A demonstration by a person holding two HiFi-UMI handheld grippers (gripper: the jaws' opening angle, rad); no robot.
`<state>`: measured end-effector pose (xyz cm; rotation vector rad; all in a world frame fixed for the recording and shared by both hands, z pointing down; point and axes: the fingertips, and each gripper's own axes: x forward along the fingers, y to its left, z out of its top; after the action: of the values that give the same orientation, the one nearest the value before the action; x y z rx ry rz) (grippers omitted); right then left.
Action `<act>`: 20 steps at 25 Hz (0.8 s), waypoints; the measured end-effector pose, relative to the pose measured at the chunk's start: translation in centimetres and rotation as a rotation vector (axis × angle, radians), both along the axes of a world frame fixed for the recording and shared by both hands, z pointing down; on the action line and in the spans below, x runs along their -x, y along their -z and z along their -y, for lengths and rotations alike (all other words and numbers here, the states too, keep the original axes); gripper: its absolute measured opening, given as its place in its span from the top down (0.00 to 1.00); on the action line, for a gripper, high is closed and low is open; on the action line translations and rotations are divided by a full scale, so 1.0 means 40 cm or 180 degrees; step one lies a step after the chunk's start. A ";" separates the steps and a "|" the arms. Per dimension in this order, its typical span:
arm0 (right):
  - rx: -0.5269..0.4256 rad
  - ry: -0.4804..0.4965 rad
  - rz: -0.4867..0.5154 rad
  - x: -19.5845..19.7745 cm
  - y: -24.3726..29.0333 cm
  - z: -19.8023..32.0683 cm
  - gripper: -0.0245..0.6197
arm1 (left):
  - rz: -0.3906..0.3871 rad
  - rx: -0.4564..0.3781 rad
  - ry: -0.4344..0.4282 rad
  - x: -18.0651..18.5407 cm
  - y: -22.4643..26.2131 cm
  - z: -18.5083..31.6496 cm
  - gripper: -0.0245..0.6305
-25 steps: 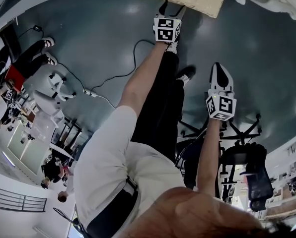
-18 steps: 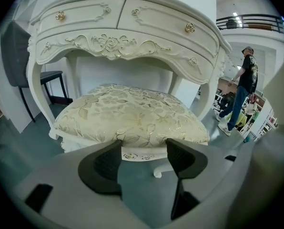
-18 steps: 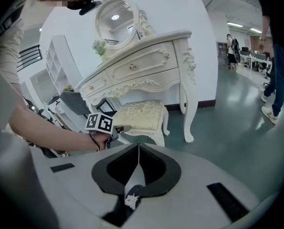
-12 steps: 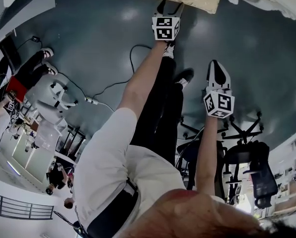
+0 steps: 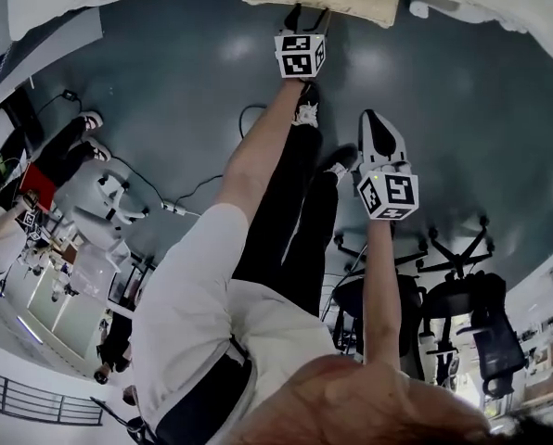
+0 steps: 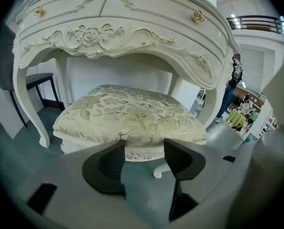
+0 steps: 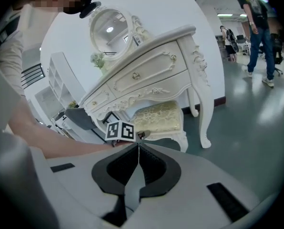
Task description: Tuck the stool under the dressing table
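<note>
Cream floral fabric covers the cushion [image 6: 127,113] of the stool [image 6: 74,144], which stands on the grey-green floor [image 5: 193,72] in the knee space of the white dressing table [image 6: 113,37]. The seat lies beneath the carved front arch and between the curved legs, and its near edge faces the person.

The left gripper [image 6: 144,147] reaches forward at the end of an outstretched arm and meets that near edge. Its jaws stand well apart, though they have just been closing a little. The white front rail of the stool shows in the gap between the two black pads [image 6: 111,163], and neither pad can be seen pressing on it. From the head view, this gripper [image 5: 306,12] sits right at the stool's front rim.

The right gripper [image 7: 138,147] hangs back, well apart from the stool, with its jaws brought fully together and nothing between them. Its view takes in the whole dressing table with the round mirror [image 7: 111,30] on top.
</note>
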<state>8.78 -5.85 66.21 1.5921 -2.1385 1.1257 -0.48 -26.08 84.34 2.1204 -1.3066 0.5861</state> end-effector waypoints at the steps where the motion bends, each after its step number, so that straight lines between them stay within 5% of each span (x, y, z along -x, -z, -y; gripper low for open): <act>1: -0.0011 0.0040 0.0040 0.020 0.005 0.006 0.89 | -0.0014 0.0006 -0.0019 -0.009 0.000 0.007 0.55; 7: -0.0032 0.0270 0.0070 0.088 0.015 0.027 0.89 | -0.0025 0.0007 -0.0015 -0.020 0.001 0.060 0.56; 20: 0.0021 0.0035 -0.0081 -0.025 -0.001 0.026 0.89 | 0.0019 -0.0081 -0.0064 -0.101 -0.008 0.159 0.59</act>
<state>9.78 -6.88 66.25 1.5815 -2.1227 1.1021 3.56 -32.44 84.65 2.1564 -1.3038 0.5876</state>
